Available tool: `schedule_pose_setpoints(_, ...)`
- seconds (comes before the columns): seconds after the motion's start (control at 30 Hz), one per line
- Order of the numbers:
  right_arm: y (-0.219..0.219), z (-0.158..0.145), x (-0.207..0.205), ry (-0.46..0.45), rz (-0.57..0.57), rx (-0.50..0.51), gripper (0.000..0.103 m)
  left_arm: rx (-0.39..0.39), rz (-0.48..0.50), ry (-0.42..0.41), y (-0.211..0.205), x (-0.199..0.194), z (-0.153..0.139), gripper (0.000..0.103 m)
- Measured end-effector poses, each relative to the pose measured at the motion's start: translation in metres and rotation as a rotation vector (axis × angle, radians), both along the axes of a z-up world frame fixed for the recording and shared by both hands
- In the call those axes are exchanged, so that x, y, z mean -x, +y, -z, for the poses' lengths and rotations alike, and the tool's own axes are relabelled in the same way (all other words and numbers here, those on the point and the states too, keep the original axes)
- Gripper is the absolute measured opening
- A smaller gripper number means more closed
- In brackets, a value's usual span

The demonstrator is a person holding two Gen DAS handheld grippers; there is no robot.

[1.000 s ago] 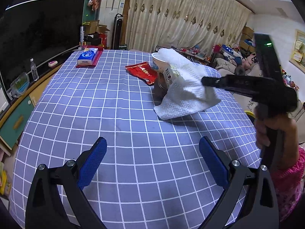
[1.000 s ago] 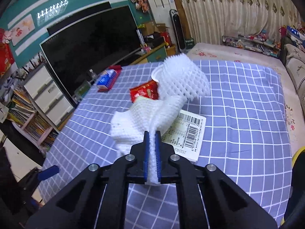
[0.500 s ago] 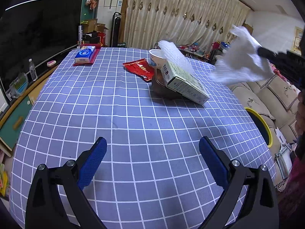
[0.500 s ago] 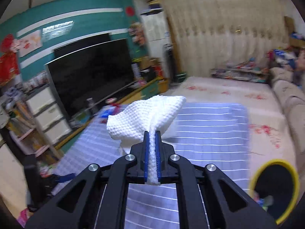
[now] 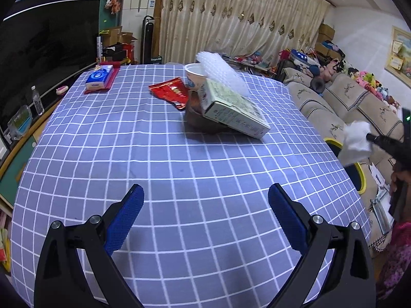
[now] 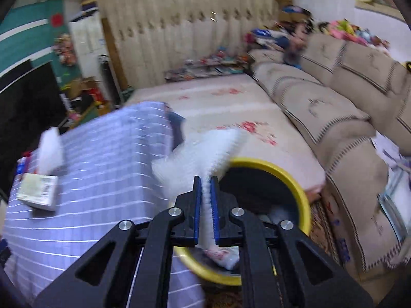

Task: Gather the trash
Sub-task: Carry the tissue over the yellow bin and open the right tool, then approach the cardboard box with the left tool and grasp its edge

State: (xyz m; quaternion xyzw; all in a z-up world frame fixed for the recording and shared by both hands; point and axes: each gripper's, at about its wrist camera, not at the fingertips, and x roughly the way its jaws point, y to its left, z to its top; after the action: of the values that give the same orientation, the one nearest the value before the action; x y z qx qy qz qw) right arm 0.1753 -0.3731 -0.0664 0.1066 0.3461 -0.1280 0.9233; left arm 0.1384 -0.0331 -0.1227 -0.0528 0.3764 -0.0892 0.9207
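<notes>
The right gripper (image 6: pixel 204 200) pinches a white foam net (image 6: pixel 203 146), soft and light, just above the yellow-rimmed bin (image 6: pixel 295 182). The left gripper (image 5: pixel 205 210) is spread, empty, over the surface (image 5: pixel 179 154).

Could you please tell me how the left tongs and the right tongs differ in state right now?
The left tongs are spread wide and empty; the right tongs are pinched on a white foam wrap. The left tongs hang over the checked tablecloth; the right tongs are above the yellow-rimmed bin. Both have blue pads.
</notes>
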Motion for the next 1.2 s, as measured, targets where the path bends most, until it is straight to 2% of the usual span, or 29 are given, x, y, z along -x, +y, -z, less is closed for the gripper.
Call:
schedule_pose_setpoints(0.07,-0.012,0.015,-0.005,0.031,0.035,0.008,0.009,-0.008,0.008,-0.003,-0.006,-0.001,-0.001,0.096)
schedule_pose_setpoints(0.1,-0.017,0.023,-0.005,0.05,0.051,0.019,0.017,-0.013,0.013,-0.004,-0.009,-0.002,-0.002,0.096)
schedule_pose_setpoints(0.13,-0.021,0.03,-0.007,0.071,0.075,0.036,0.04,-0.018,0.017,-0.004,-0.011,-0.002,-0.002,0.096)
schedule_pose_setpoints(0.17,-0.021,0.033,-0.007,0.07,0.089,0.042,0.05,-0.025,0.023,-0.004,-0.015,-0.004,-0.002,0.096)
schedule_pose_setpoints(0.2,-0.021,0.037,-0.009,0.062,0.095,0.041,0.053,-0.031,0.028,-0.005,-0.017,-0.005,-0.003,0.096)
schedule_pose_setpoints(0.33,-0.021,0.045,-0.005,0.046,0.078,0.013,0.053,-0.051,0.044,-0.009,-0.023,-0.013,-0.004,0.096)
schedule_pose_setpoints(0.6,-0.009,0.037,-0.002,0.028,0.032,-0.001,0.053,-0.081,0.143,-0.068,-0.035,-0.055,-0.014,0.096)
schedule_pose_setpoints(0.77,-0.006,0.04,-0.005,0.04,0.02,-0.008,0.053,-0.06,0.215,-0.091,-0.04,-0.085,-0.016,0.096)
schedule_pose_setpoints(1.03,-0.004,0.046,-0.011,0.049,0.009,-0.02,0.053,-0.059,0.245,-0.058,-0.046,-0.12,-0.007,0.096)
schedule_pose_setpoints(1.2,-0.004,0.047,-0.013,0.049,0.003,-0.022,0.053,-0.072,0.268,-0.066,-0.053,-0.124,-0.006,0.096)
